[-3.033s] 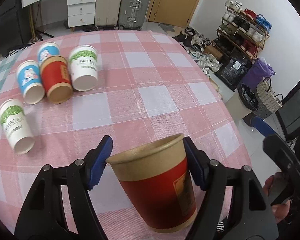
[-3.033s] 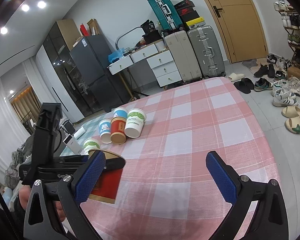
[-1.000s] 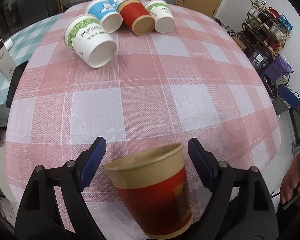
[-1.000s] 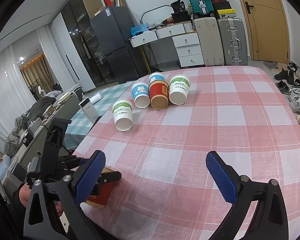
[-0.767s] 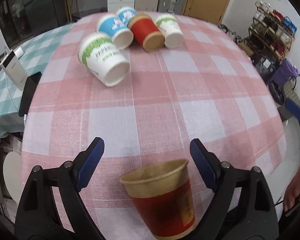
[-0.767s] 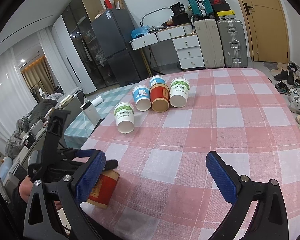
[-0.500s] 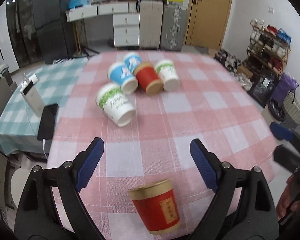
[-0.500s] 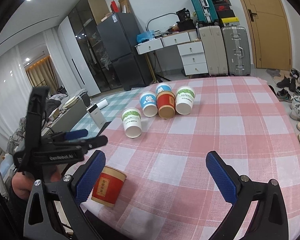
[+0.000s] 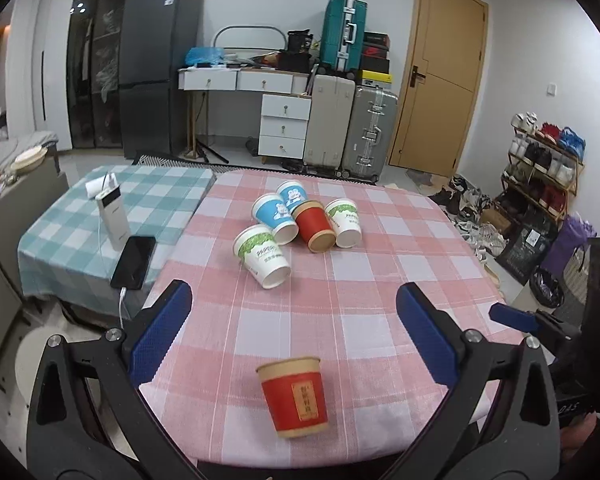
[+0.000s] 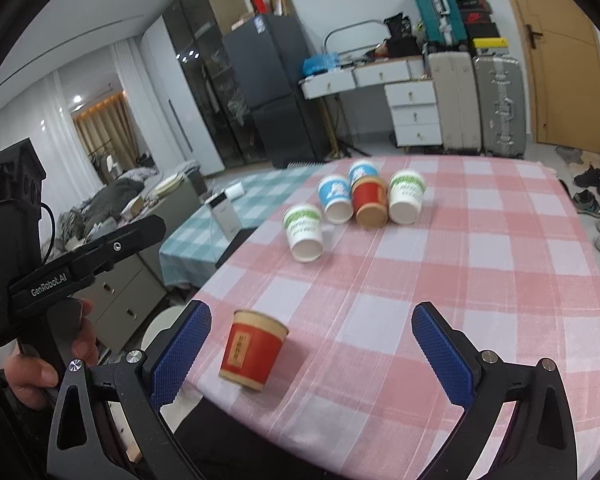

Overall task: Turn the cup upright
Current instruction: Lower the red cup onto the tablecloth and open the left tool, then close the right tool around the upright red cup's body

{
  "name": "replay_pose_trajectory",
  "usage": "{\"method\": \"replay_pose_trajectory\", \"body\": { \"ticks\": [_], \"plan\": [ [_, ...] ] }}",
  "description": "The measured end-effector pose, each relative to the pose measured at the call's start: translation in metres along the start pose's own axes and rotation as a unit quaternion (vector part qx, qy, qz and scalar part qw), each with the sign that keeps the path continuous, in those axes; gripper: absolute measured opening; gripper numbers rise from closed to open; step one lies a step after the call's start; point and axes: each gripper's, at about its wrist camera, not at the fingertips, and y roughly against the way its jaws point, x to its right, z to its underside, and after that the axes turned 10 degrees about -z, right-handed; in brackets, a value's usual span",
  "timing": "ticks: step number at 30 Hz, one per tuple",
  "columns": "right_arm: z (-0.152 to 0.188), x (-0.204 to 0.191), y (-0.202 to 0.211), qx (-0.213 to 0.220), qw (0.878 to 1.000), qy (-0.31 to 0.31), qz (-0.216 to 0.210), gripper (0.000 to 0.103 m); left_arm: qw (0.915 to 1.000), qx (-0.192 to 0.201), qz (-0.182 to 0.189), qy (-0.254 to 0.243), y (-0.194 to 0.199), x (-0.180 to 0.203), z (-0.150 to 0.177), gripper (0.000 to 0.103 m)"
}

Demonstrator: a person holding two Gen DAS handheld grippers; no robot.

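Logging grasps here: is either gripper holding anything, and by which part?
Nothing is held. The left gripper and right gripper are both open; the red cup stands free.

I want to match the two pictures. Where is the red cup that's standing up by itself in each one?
Left wrist view: the upright red cup stands low in the middle, near the table edge.
Right wrist view: the same cup is low and left, beside that gripper's left finger.
Shared landmark: the cluster of tipped cups farther back.

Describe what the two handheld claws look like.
Both claws, left and right, have black frames with silver bolts and blue textured finger pads. In the right wrist view the left one's black body reads "GenRobot.AI" in white and trails a thin black cable.
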Motion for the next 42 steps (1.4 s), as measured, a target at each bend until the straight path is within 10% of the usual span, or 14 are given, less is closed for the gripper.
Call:
{"method": "replay_pose_trajectory", "body": {
  "ticks": [18, 35, 42],
  "plan": [
    [0.003, 0.002, -0.172, -0.282, 0.952, -0.111, -0.048, 0.102, 0.9945, -0.06, -0.015, 0.084, -0.041, -0.115, 0.078, 0.102],
    [0.0, 0.004, -0.273, -0.509, 0.846, -0.143, -0.067, 0.102, 0.9814, -0.149, 0.025, 0.118, -0.113, -0.148, 0.121, 0.102],
    [-0.001, 0.02, -0.287, -0.537, 0.822, -0.179, -0.065, 0.101, 0.9785, -0.158, 0.036, 0.127, -0.124, -0.152, 0.127, 0.102]
  ]
}}
